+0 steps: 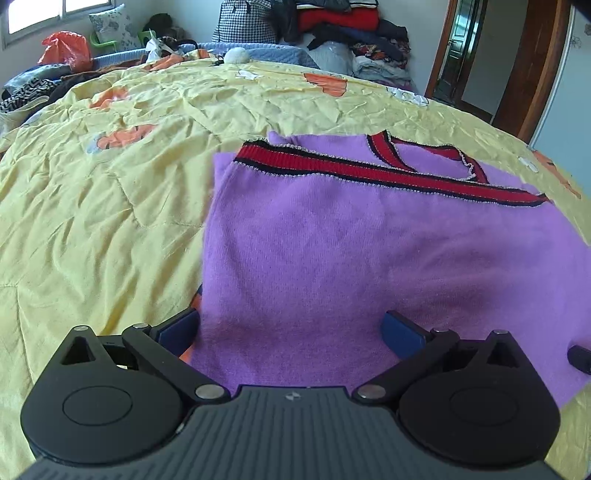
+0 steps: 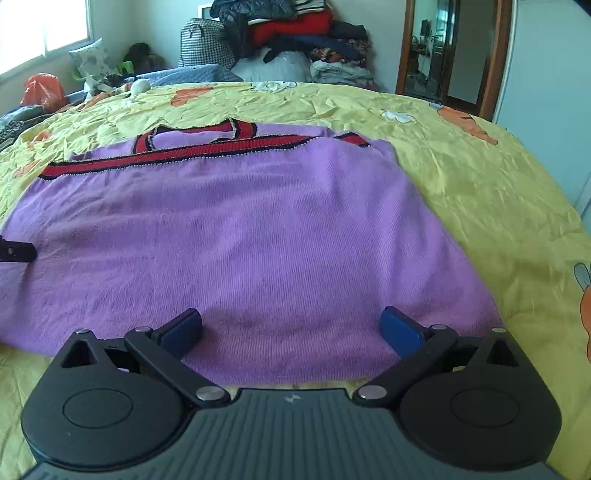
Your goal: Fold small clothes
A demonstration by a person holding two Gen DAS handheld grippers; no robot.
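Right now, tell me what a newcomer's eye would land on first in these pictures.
The purple sweater with red and black striped trim, lying on the yellow bedspread, dominates both views. Both the left gripper and right gripper are open over its near edge. Behind the bed a heap of clothes rises against the wall.

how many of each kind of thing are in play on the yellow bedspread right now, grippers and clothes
Grippers: 2, the left gripper and the right gripper, both open over the near edge.
Garments: 1, a purple sweater with red trim, lying folded.
Total: 3, on the yellow bedspread.
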